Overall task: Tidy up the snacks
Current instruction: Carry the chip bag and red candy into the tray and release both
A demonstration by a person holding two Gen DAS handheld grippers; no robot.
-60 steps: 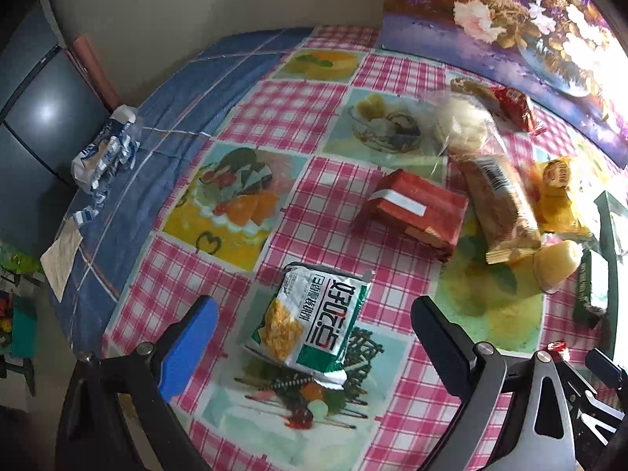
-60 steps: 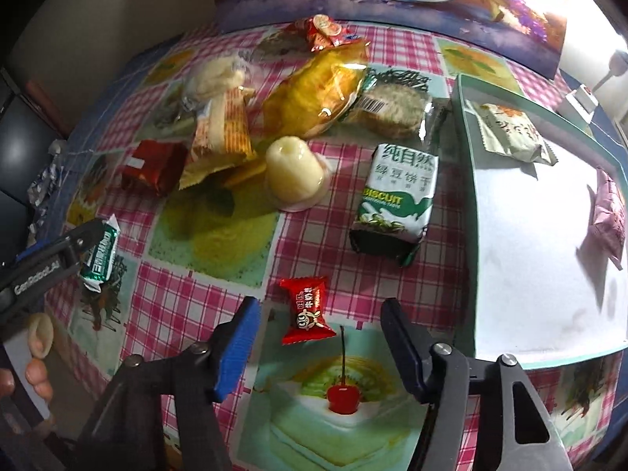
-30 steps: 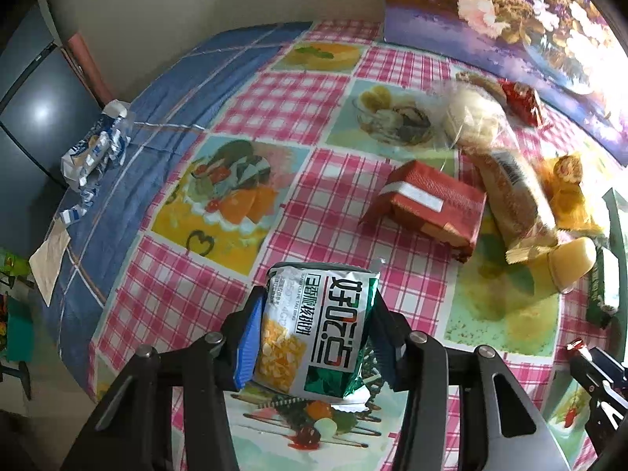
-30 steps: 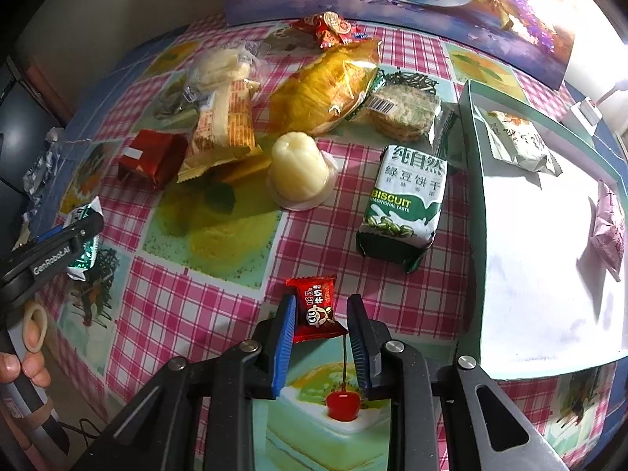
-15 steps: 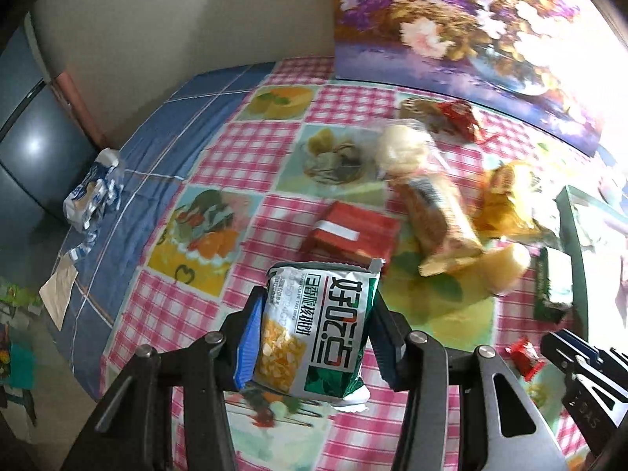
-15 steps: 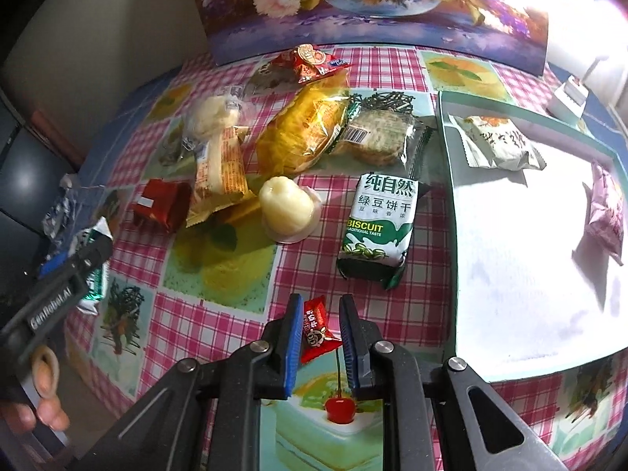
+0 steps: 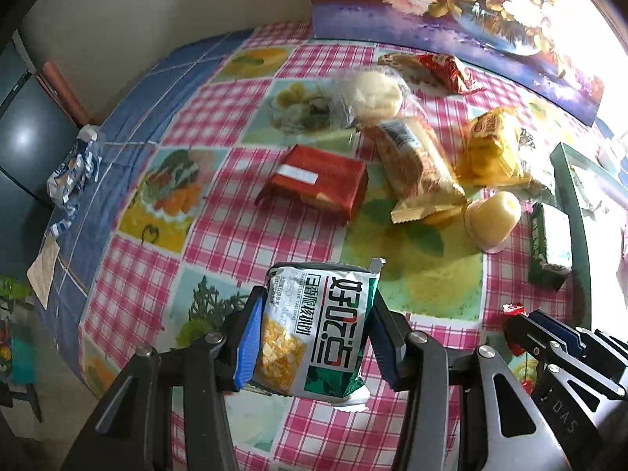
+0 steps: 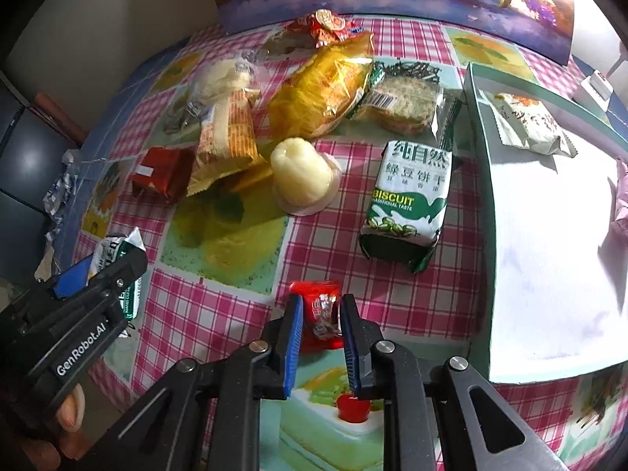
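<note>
My left gripper [image 7: 314, 325] is shut on a green and white snack packet [image 7: 318, 329] and holds it above the checked tablecloth. It also shows in the right wrist view [image 8: 114, 271] at the left. My right gripper [image 8: 321, 314] is shut on a small red candy packet [image 8: 320, 308], lifted off the cloth. A green-rimmed white tray [image 8: 549, 243] lies to the right and holds a beige packet [image 8: 526, 123] and a pink packet [image 8: 620, 204]. A green biscuit pack [image 8: 408, 200] lies beside the tray.
Several snacks lie on the table: a jelly cup [image 8: 302, 174], a red packet [image 7: 318, 182], a long orange wafer pack [image 7: 420, 165], a yellow bag [image 8: 322, 86], a round cracker pack [image 8: 408, 98]. A flower picture [image 7: 451, 11] stands at the back. A crumpled wrapper [image 7: 72, 170] lies at the left edge.
Both grippers closed on their packets and lifted them off the cloth. The left one carries the green packet to the right; the right one has risen with the red candy.
</note>
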